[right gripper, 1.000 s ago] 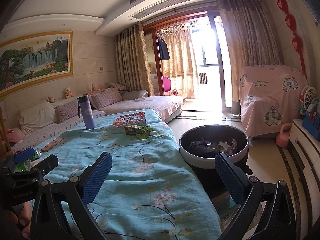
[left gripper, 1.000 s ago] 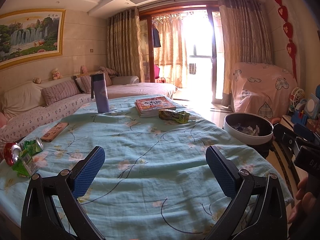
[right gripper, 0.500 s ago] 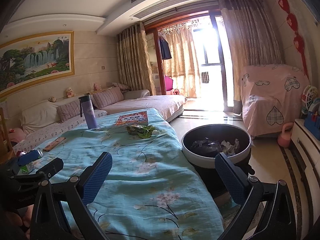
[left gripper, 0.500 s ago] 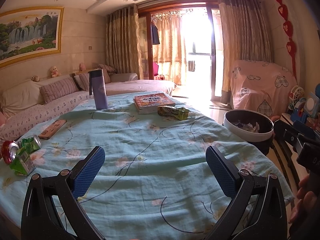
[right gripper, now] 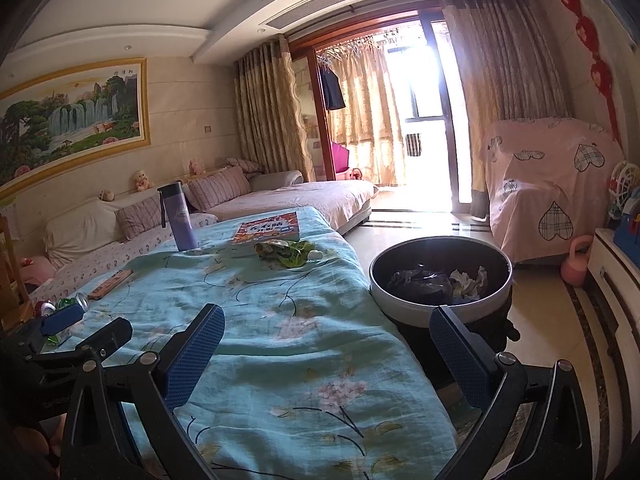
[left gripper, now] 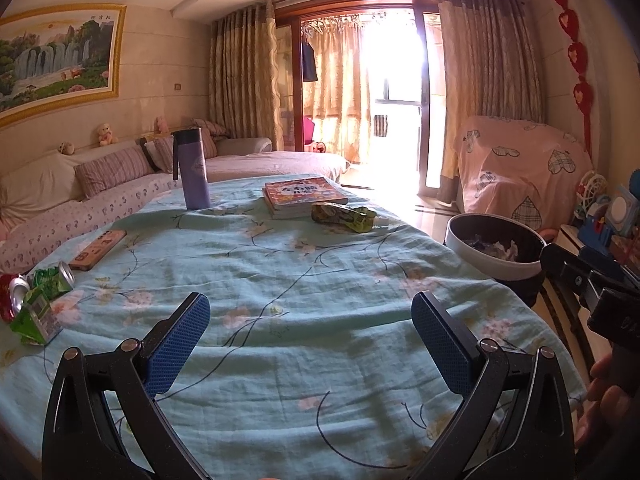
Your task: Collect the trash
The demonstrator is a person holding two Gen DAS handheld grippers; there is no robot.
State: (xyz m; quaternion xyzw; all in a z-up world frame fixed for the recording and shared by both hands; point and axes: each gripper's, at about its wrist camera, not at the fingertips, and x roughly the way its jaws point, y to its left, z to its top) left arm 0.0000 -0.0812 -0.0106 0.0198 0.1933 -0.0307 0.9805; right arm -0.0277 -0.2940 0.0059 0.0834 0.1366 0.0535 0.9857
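Two grippers, left gripper (left gripper: 310, 332) and right gripper (right gripper: 326, 346), jaws spread wide, empty. Green crumpled snack wrapper (left gripper: 344, 216) at far edge of floral blue tablecloth (left gripper: 312, 280); crushed cans (left gripper: 34, 292) at left edge. White-rimmed trash bin (right gripper: 440, 280) beside right edge. Judged step: approach; next, reach and pinch wrapper.

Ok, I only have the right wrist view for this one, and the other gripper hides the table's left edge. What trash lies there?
Observer: The left wrist view shows a crushed red can, a crushed green can and a green carton, bunched together on the tablecloth.
Operator: Is the left gripper holding anything?
Observer: No. Its fingers stand wide apart over bare cloth, with nothing between them.
Operator: And the flat pink thing past the cans?
Observer: Its top face carries dark marks like buttons, so it is probably a remote, not trash.
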